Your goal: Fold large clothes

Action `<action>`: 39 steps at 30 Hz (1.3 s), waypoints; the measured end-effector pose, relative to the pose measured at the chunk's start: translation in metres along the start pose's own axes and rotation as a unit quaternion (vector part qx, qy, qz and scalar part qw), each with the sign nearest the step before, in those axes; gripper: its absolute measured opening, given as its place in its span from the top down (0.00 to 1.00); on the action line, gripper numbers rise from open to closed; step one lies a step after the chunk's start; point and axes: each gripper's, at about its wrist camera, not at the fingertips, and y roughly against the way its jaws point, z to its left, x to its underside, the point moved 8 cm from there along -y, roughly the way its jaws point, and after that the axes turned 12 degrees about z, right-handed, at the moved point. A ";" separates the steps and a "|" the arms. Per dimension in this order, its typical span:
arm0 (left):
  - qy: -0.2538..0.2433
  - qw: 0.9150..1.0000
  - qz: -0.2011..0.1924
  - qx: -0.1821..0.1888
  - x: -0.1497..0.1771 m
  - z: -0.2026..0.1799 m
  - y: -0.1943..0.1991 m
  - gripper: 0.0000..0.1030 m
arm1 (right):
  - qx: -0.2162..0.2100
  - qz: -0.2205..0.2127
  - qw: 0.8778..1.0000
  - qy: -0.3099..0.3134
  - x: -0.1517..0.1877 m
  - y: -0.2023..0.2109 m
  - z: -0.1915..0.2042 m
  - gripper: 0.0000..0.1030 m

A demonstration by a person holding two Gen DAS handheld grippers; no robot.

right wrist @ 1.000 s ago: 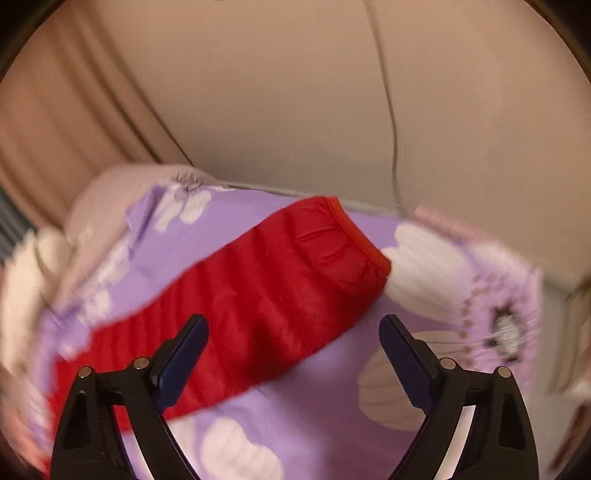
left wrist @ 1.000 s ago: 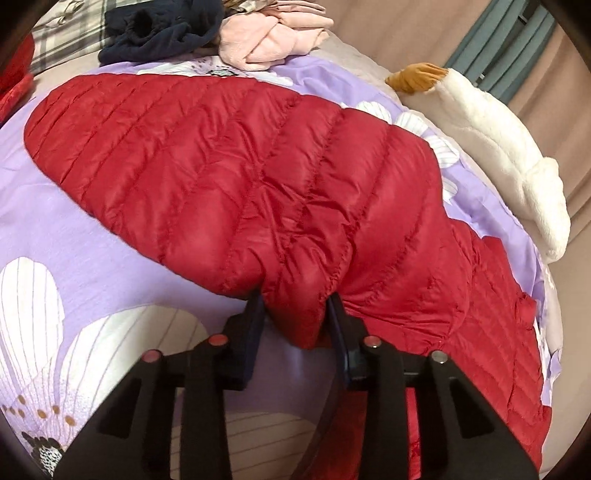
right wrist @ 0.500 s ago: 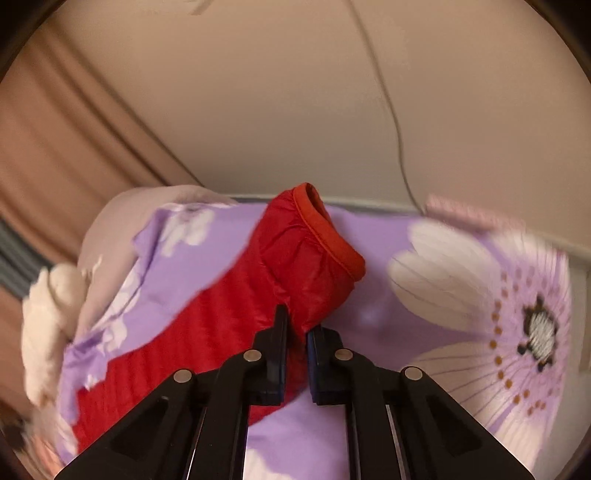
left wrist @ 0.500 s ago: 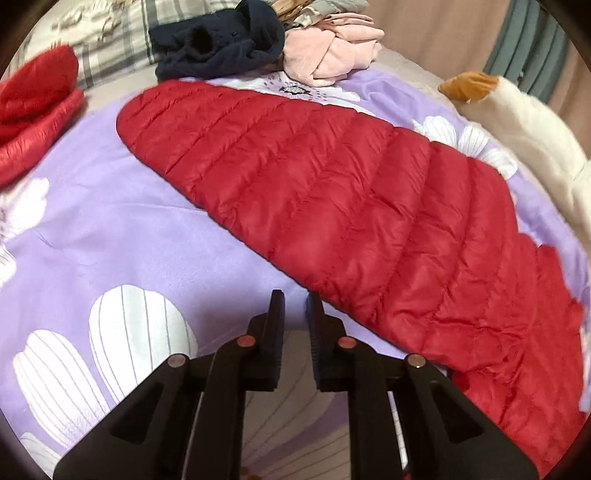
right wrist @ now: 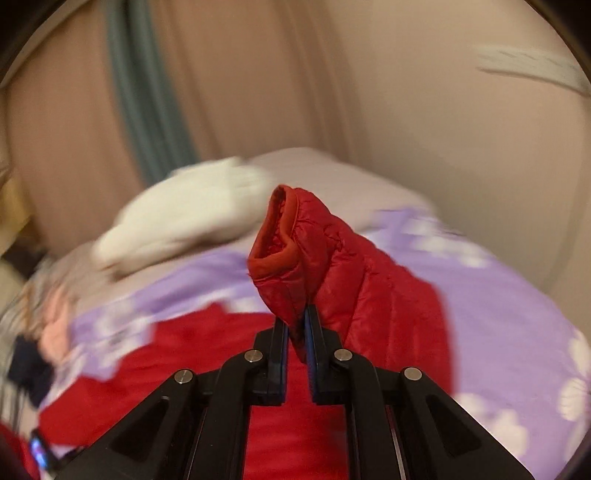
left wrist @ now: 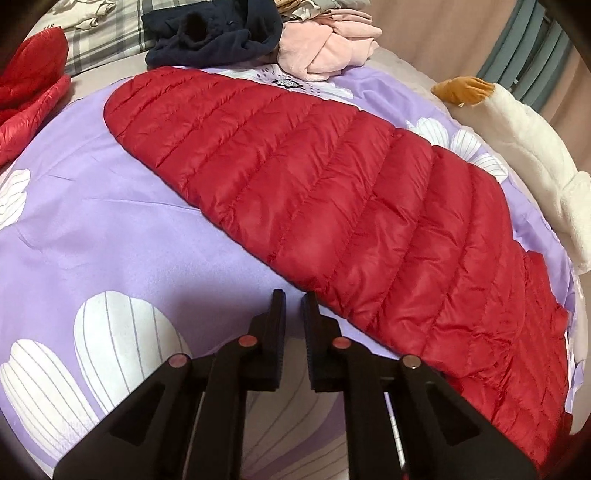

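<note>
A red quilted down jacket [left wrist: 314,192] lies spread across the purple flowered bedspread [left wrist: 92,229] in the left wrist view. My left gripper [left wrist: 293,306] hovers just off the jacket's near edge, shut with nothing between its fingers. In the right wrist view my right gripper [right wrist: 296,319] is shut on the jacket's sleeve [right wrist: 314,258]. It holds the sleeve lifted above the bed, with the orange-lined cuff [right wrist: 275,236] standing up. The rest of the jacket [right wrist: 221,354] lies below, blurred.
A navy garment [left wrist: 214,33] and a pink one [left wrist: 328,48] are piled at the far end of the bed. Another red garment [left wrist: 26,96] lies at the far left. A white plush toy [left wrist: 535,158] rests along the right edge. Curtains [right wrist: 147,92] hang behind.
My left gripper let go of the jacket's edge, shut and drew back. My right gripper closed on the sleeve cuff, lifted it and swung it over the jacket.
</note>
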 end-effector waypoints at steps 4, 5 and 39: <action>0.016 1.000 -0.005 0.011 0.000 0.003 -0.001 0.90 | -0.070 0.022 0.994 0.080 0.015 -0.022 0.118 0.90; 0.018 1.000 -0.005 0.013 -0.001 0.004 -0.002 0.90 | -0.087 0.031 0.991 0.092 0.024 -0.030 0.137 0.90; 0.214 0.928 0.120 0.281 -0.109 0.044 -0.043 0.39 | 0.121 0.124 0.983 -0.060 0.122 -0.138 -0.146 0.69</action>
